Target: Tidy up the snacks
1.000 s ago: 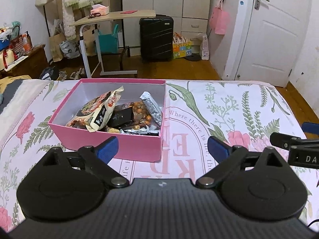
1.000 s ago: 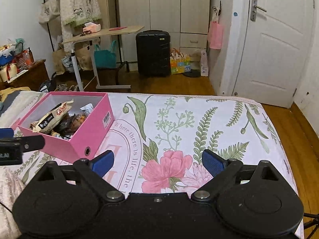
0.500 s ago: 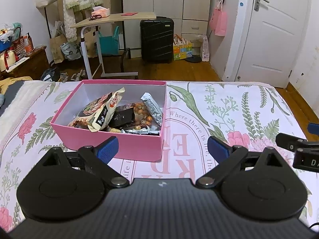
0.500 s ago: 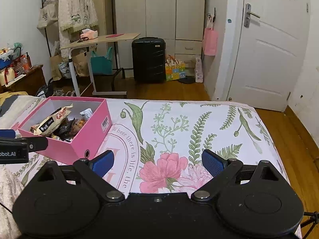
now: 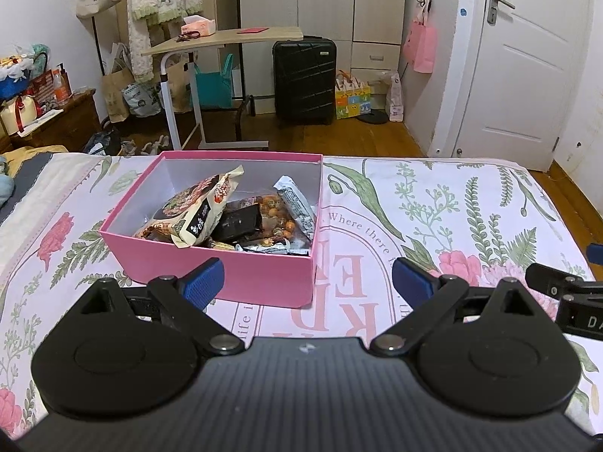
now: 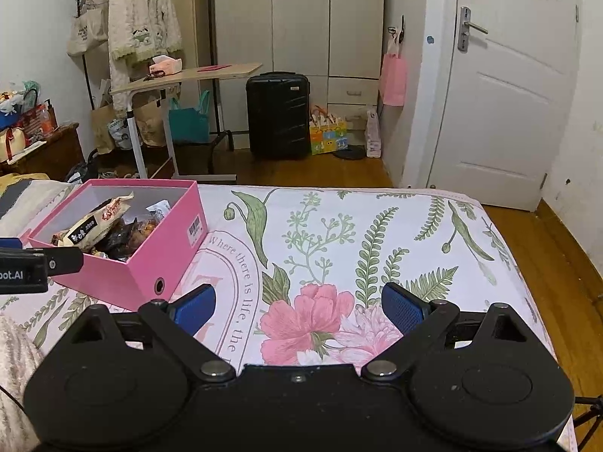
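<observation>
A pink box (image 5: 211, 275) stands on the flowered bedspread (image 5: 452, 211) and holds several snack packets, with a large beige bag (image 5: 196, 211) on top. My left gripper (image 5: 307, 280) is open and empty, just in front of the box's near wall. In the right wrist view the pink box (image 6: 150, 263) is at the left. My right gripper (image 6: 297, 307) is open and empty above the pink flower print, to the right of the box. The left gripper's finger (image 6: 56, 260) shows at that view's left edge.
Beyond the bed's far edge are a wooden floor, a black suitcase (image 5: 304, 79), a rolling side table (image 5: 222, 37), a wardrobe and a white door (image 5: 527, 64). Bags and a dark cabinet (image 5: 56, 120) stand at the left.
Both grippers have lifted and tilted slightly, so the box and bed sit lower in each view. The jaws stay open and nothing was picked up.
</observation>
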{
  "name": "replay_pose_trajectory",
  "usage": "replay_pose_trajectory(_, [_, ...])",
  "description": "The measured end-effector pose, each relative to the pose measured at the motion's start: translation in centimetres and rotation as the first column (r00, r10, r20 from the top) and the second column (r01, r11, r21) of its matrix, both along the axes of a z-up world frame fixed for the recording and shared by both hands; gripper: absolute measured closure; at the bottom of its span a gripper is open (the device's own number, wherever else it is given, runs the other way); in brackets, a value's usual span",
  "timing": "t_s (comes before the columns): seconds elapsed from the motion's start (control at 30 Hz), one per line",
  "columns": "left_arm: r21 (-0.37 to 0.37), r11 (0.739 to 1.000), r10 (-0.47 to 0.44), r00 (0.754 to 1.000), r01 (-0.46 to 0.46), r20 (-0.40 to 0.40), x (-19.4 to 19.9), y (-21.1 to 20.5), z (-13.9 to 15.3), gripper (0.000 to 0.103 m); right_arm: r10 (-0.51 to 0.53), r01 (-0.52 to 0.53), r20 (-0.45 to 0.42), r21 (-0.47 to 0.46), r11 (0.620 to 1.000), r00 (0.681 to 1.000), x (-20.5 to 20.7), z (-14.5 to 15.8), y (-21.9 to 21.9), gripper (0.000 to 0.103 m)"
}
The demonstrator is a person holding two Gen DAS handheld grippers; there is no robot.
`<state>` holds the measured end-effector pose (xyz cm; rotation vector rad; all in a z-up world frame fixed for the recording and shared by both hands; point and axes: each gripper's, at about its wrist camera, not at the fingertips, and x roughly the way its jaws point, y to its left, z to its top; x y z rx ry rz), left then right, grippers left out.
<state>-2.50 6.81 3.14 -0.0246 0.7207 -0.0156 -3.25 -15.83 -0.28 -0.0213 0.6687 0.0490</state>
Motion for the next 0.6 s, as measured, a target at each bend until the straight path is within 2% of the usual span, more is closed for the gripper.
replay_pose_trajectory(0.6, [0.008,1.0,-0.01,1.0,0.01,-0.009,-0.1,-0.07,-1.03,0.006,-0.006,0.006,-0.013,0.0,1.0,1.0,-0.02,-0.28,0.05,0.006])
